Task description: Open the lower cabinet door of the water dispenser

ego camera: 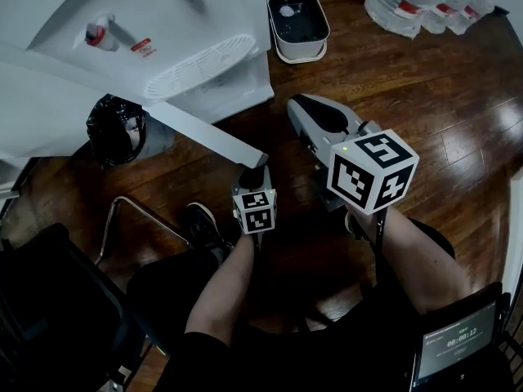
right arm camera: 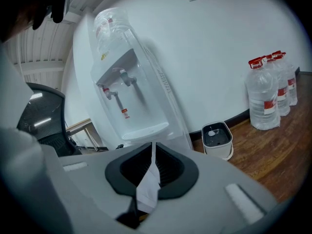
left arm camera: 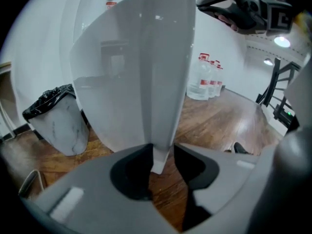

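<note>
The door of the dispenser stands swung well out from the cabinet over the wood floor, its free edge towards us. Our left tongs are partway closed on that edge near its bottom corner, with a pad against each face. Our right tongs are shut and hold nothing. They hover just right of the door, pointing at the dispenser.

A clear bottle sits upturned on top of the dispenser. Left of the door stands a bin lined with a black bag; we cannot tell what is in it. Right of the dispenser, by the wall, a white tub has a dark inside with a small white piece in it. Farther right, clear jugs with red labels stand together on the floor.
</note>
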Motion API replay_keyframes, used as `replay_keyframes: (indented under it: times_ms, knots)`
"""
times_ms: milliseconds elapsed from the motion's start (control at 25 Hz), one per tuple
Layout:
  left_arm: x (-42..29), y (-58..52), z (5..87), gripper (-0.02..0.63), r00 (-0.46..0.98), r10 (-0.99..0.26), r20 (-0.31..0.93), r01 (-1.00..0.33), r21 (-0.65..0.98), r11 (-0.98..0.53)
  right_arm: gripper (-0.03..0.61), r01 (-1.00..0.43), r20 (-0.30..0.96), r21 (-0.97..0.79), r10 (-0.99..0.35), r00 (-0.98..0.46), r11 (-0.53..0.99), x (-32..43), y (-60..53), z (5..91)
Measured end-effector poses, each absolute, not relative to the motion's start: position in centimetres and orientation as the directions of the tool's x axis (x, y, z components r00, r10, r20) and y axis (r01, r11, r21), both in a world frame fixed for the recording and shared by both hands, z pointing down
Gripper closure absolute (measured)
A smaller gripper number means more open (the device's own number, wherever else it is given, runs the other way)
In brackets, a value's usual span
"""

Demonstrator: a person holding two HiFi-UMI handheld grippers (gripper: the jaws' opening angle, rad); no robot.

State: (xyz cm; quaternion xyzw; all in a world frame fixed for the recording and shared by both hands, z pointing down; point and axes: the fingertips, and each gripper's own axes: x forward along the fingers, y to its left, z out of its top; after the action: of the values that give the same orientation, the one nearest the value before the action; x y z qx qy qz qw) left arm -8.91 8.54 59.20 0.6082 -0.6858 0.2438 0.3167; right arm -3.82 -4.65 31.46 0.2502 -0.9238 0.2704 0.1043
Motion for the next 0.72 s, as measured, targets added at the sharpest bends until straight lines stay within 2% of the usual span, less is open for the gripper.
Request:
replay_keyframes:
  times_ms: [480,720]
  knots:
    - [-7.7,0.6,58.7,0.477,0.001,-0.721,0.693,-0.997,0.055,0.052,0.552,-0.542,0.336,-0.490,-0.426,-0.840,0.683,-5.3,-11.1,31.9]
    - [-8.2,-2.7,58.7,0.483,0.004,-0.725,0.689,-0.995,0.073,0.065,0.554,-0.539,0.348,-0.494,-0.413,-0.841,0.682,-6.9,-13.0,32.6]
